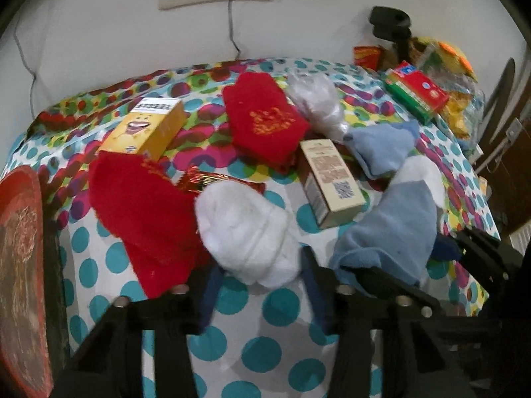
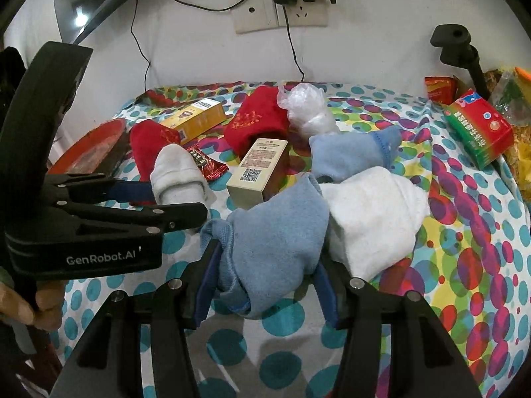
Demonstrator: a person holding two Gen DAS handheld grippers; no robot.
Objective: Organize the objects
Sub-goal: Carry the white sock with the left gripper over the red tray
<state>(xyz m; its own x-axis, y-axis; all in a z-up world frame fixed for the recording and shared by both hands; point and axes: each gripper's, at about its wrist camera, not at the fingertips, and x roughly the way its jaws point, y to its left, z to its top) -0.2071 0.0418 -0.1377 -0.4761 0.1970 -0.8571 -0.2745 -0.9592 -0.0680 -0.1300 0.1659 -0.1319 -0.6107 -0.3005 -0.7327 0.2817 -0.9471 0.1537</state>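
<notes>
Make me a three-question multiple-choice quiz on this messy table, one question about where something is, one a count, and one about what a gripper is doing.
1. Where is the green and red box?
A. Far right of the table, near the black stand
B. On the red tray
C. Between the two grippers

2. How many red socks are on the table?
A. One
B. Two
C. Four

3. What is the right gripper doing?
A. Gripping a blue sock
B. Hanging open over bare cloth
C. Gripping the yellow box

Answers:
1 A, since the box lies at the right end, below the stand.
2 B, since one sock lies near the yellow box and another beside the plastic bag.
3 A, since the sock is bunched between its fingers.
</notes>
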